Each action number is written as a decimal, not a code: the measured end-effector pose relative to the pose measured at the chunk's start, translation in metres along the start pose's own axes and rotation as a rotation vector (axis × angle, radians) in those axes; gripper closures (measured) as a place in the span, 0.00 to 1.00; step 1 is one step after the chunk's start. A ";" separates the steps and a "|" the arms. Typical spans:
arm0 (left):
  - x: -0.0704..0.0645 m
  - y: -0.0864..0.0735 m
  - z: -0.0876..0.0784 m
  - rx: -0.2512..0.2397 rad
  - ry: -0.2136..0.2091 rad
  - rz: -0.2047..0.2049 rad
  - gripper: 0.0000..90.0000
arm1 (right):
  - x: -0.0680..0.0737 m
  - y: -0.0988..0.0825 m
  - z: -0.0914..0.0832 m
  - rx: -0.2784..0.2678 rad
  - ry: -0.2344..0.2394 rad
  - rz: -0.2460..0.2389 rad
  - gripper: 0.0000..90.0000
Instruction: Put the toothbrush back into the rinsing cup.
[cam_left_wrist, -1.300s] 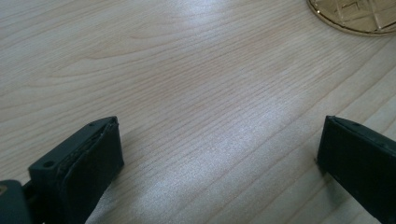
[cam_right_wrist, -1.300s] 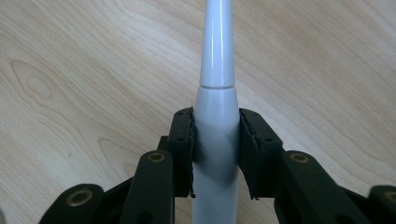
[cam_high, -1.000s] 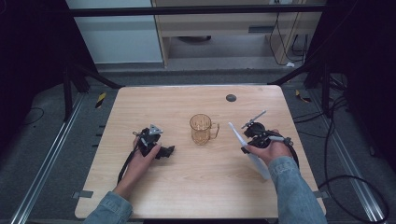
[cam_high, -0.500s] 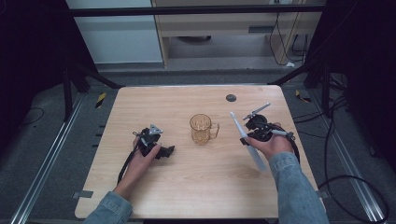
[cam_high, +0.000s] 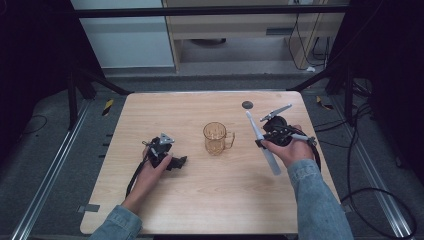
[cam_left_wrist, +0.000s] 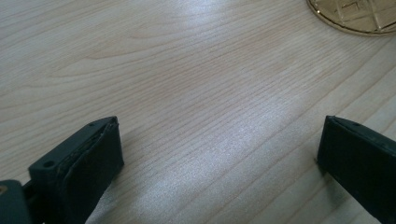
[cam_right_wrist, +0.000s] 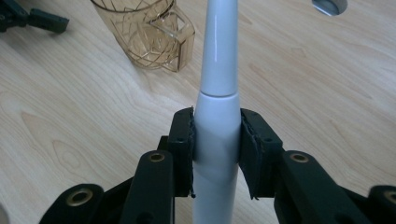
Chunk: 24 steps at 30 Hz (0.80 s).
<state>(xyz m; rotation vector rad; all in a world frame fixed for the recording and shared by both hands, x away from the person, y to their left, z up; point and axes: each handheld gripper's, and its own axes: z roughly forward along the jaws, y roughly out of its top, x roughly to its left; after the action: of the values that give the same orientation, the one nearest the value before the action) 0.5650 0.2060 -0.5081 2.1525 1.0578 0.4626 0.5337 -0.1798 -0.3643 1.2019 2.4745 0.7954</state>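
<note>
A white electric toothbrush is clamped in my right gripper, whose pads press its body from both sides; it hangs tilted above the table, head toward the far side. An amber glass mug stands upright mid-table, left of the toothbrush, handle to the right. My left gripper rests on the table left of the mug, jaws wide apart with bare wood between them. The mug's base shows at the top right of the left gripper view.
The wooden table carries a small dark round disc near its far edge. Cables trail from both grippers. Dark frame legs and floor rails stand around the table.
My right gripper has lifted the toothbrush up and toward the far side of the table, with the brush tilting more upright. The left gripper and the mug have stayed put.
</note>
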 end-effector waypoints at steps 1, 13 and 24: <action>0.000 0.000 0.000 0.000 0.000 0.000 0.00 | 0.000 0.001 -0.001 -0.003 0.000 0.003 0.75; 0.000 0.000 0.000 0.000 0.000 0.003 0.00 | 0.002 0.011 -0.002 -0.057 -0.007 0.007 0.75; 0.000 0.000 0.000 0.000 0.000 0.003 0.00 | 0.005 0.025 -0.006 -0.092 -0.015 -0.005 0.75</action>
<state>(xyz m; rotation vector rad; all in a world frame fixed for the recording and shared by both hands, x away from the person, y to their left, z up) 0.5651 0.2062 -0.5080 2.1546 1.0547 0.4646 0.5437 -0.1658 -0.3450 1.1642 2.4002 0.8856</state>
